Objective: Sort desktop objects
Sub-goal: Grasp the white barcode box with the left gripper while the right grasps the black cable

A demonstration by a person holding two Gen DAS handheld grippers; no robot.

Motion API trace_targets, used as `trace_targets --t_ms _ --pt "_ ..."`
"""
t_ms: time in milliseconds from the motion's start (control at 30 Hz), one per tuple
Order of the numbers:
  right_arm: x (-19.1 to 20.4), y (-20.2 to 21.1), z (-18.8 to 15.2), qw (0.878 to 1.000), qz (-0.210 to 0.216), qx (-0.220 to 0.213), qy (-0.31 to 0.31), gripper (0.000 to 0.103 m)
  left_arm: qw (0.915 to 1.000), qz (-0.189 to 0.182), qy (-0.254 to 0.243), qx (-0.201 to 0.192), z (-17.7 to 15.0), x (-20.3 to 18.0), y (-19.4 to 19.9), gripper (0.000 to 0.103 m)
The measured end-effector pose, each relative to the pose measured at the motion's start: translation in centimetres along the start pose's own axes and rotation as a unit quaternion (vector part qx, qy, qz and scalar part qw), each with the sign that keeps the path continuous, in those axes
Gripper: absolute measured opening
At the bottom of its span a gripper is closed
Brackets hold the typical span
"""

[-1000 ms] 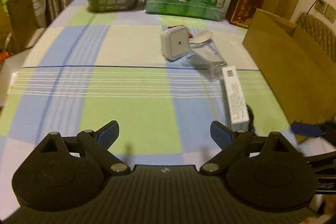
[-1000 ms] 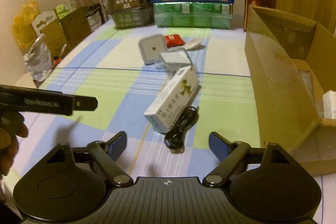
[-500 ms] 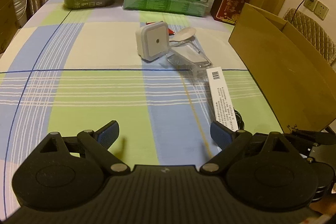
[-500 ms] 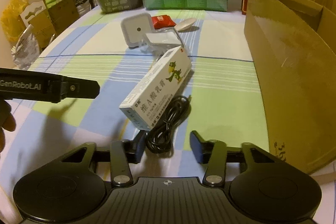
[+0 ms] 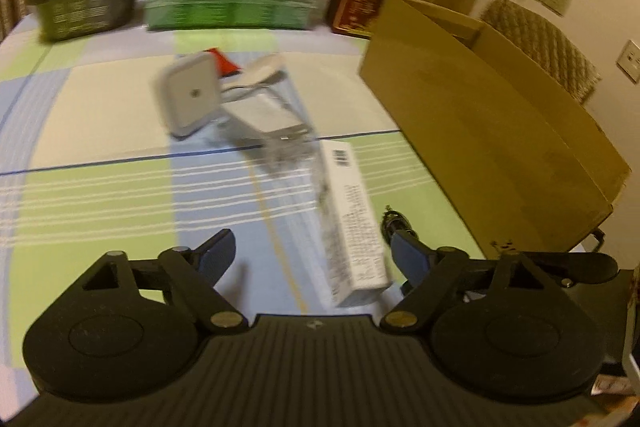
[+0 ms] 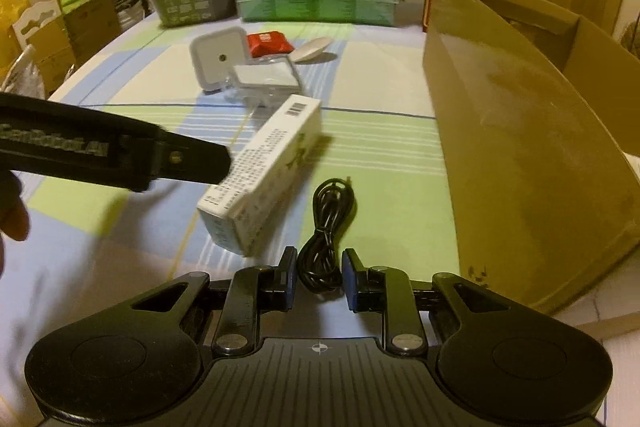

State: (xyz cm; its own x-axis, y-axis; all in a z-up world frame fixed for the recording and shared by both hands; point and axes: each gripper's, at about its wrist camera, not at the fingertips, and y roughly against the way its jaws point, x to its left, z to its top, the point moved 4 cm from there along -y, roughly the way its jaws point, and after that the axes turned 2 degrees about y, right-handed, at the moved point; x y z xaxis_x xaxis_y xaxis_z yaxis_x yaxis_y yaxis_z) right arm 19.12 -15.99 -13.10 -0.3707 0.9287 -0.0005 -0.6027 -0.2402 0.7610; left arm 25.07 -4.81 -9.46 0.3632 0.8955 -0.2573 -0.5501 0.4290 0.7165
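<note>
Low over table, right gripper (image 6: 319, 277) nearly closed around black cable (image 6: 325, 227), left gripper (image 5: 312, 257) wide open beside white box (image 5: 352, 215).

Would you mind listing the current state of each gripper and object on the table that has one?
left gripper: open, holding nothing.
right gripper: nearly closed around the black cable, contact unclear.
black cable: coiled, on the tablecloth.
white carton: lying on its side.
cardboard box: open at the top.
white square device: propped up, tilted.
</note>
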Motion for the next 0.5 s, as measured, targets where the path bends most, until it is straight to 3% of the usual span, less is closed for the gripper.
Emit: trace_targets --t_ms 133,367,500 --pt "-0.2 0.1 -0.1 1.000 -0.001 -0.002 -0.002 0.016 0.9997 -0.011 -0.014 0.015 0.3 -1.3 -1.6 0.065" --pt "-0.3 0.0 0.0 1.000 -0.001 -0.010 -0.001 0.016 0.9985 0.002 -0.037 0.040 0.2 -2.0 -3.5 0.025" --pt "-0.3 -0.1 0.2 1.000 0.004 -0.011 -0.005 0.016 0.9984 0.019 -0.035 0.040 0.0 -1.3 -2.7 0.021"
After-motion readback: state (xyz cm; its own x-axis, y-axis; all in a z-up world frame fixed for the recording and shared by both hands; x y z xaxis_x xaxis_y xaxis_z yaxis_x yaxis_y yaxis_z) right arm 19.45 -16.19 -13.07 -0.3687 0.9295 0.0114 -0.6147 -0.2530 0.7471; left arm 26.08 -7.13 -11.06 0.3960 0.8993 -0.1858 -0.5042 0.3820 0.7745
